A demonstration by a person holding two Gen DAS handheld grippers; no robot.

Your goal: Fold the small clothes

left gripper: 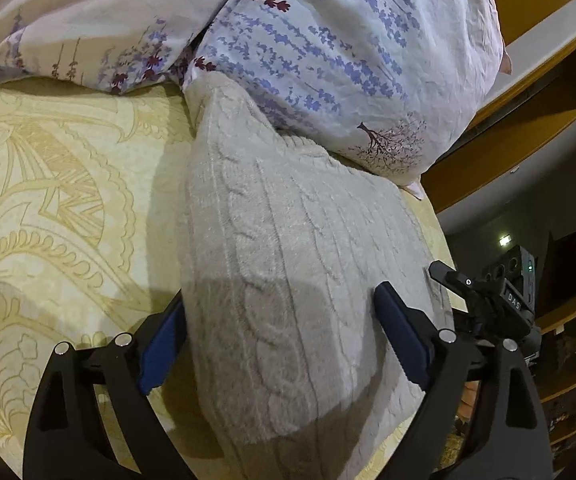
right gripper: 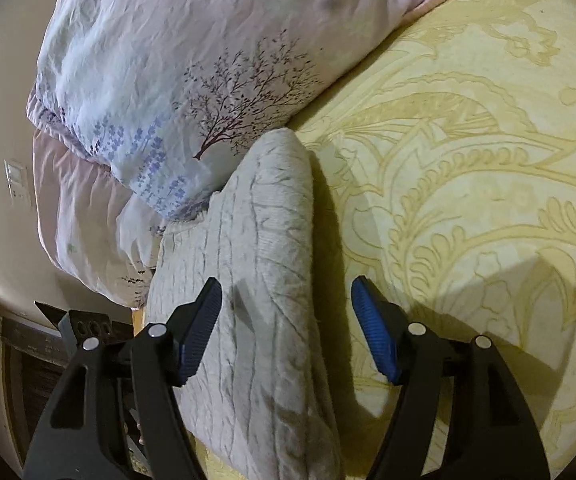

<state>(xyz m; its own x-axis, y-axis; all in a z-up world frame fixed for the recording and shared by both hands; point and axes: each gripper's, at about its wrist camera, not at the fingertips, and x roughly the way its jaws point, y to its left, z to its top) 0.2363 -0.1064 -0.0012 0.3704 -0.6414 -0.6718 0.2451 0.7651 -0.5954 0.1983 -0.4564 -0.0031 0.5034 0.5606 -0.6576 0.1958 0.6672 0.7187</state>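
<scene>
Your sweater (left gripper: 288,264) is soft, thick and floppy. Both grippers (left gripper: 284,344) (right gripper: 288,328) have fingers spread, holding nothing. Pinch its edges.

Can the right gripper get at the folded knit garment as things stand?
Probably yes. The right gripper is open, its fingers straddling the long edge of the grey knit garment on the yellow bedspread, nothing between.
</scene>
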